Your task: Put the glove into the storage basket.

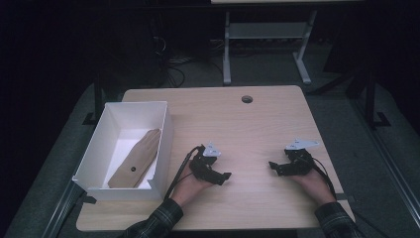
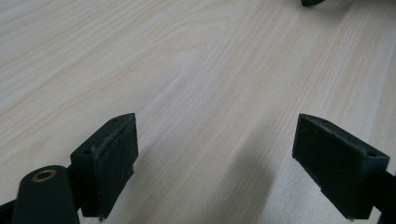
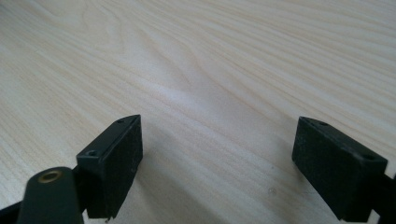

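Both grippers parked wide, nothing held.
Left gripper [image 1: 224,177] is best taken to the tan glove [image 1: 137,157] in the white box [image 1: 165,130] (right gripper [image 1: 274,167] kept on the desk [image 1: 257,119]).

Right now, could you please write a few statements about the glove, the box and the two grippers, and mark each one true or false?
1. The glove lies inside the white box. True.
2. The left gripper holds the glove. False: it is open over bare table, holding nothing.
3. The right gripper is open. True.
4. The box sits at the table's right side. False: it is at the left.
5. The grippers point toward each other. True.
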`<state>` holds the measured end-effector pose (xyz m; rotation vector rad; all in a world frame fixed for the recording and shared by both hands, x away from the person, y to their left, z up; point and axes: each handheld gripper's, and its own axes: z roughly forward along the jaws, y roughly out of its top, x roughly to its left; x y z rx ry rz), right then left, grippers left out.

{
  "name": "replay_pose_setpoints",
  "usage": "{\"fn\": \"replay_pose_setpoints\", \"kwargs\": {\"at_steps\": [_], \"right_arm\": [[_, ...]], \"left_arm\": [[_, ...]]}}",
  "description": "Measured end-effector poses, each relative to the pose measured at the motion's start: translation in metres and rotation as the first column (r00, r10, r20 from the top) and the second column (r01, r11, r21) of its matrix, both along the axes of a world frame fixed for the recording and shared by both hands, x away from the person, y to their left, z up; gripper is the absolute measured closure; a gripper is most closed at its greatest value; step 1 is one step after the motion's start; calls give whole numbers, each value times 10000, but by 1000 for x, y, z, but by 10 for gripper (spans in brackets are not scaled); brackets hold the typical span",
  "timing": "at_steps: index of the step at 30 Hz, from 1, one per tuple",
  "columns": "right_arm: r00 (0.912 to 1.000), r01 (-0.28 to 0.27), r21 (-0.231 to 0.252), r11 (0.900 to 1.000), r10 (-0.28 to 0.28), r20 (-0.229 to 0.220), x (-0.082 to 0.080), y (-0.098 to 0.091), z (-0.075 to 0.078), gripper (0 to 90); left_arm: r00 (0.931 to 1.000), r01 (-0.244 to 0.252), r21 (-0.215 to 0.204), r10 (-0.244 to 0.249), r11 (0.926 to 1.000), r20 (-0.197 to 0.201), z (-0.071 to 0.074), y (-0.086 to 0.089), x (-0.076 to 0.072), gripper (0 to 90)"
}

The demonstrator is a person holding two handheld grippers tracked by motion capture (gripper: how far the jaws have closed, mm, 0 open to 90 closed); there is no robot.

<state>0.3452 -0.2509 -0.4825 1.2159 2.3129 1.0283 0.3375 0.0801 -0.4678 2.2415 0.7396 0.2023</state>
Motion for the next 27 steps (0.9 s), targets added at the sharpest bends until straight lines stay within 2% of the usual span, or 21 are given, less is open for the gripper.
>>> {"fn": "replay_pose_setpoints", "kwargs": {"at_steps": [3,7,10,13,27], "right_arm": [[10000,-3,-1,10000,3,-3,0,0,0,159],[10000,-4,-1,10000,4,-1,0,0,0,159],[10000,-36,-9,10000,36,6,0,0,0,160],[10000,-42,-9,10000,42,2,0,0,0,160],[10000,-35,10,10000,35,-46,0,0,0,160]], "left_arm": [[9996,8,164,-13,9999,289,-6,0,-2,137],[9990,91,-40,-89,10000,428,-10,-2,-6,125],[9970,249,352,-274,9991,722,-11,-5,-8,123],[9955,558,372,-585,9977,743,-11,-6,-9,123],[9955,565,354,-590,9978,738,-11,-6,-9,123]]}}
